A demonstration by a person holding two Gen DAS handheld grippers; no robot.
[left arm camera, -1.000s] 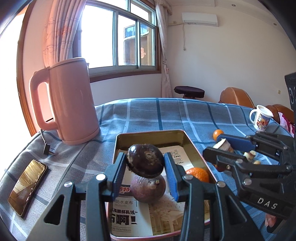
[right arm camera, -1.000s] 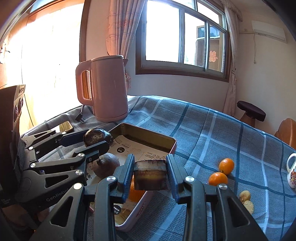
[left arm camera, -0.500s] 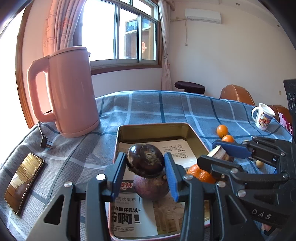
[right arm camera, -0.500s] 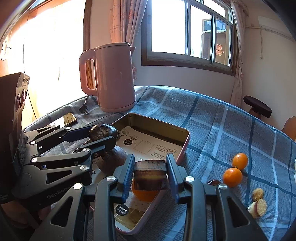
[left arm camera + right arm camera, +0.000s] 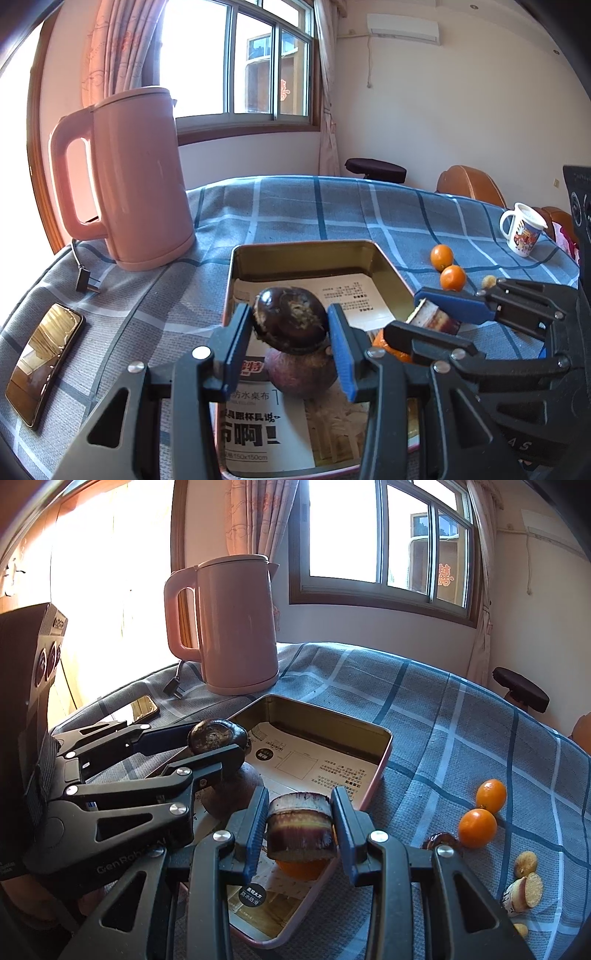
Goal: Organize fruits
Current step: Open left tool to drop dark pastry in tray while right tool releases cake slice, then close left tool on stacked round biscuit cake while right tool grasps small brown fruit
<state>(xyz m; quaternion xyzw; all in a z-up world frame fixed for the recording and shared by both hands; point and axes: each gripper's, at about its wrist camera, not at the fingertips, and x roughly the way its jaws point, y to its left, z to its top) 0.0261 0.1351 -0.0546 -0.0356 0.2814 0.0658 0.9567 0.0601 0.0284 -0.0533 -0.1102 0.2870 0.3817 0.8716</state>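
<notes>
A metal tray (image 5: pixel 303 248) (image 5: pixel 382 738) lined with printed paper sits on the blue checked cloth. In it lie a purple round fruit (image 5: pixel 301 373) (image 5: pixel 229 794) and an orange (image 5: pixel 397 349) (image 5: pixel 301 867). My left gripper (image 5: pixel 290 330) (image 5: pixel 218 738) is shut on a dark purple round fruit (image 5: pixel 290 321) (image 5: pixel 216 734), held above the tray. My right gripper (image 5: pixel 299 825) (image 5: pixel 424 319) is shut on a cut purple fruit piece (image 5: pixel 299 827) (image 5: pixel 434 319), held over the tray's right side above the orange.
A pink kettle (image 5: pixel 136 177) (image 5: pixel 236 627) with its plug stands behind the tray. A phone (image 5: pixel 40 360) lies at the left. Two small oranges (image 5: pixel 482 812) (image 5: pixel 447 267), a dark fruit (image 5: pixel 437 840) and cut pieces (image 5: pixel 524 890) lie on the cloth at the right. A mug (image 5: pixel 521 230) stands far right.
Both grippers have moved forward over the tray with their fruits still held. The tray, kettle and loose oranges now look closer.
</notes>
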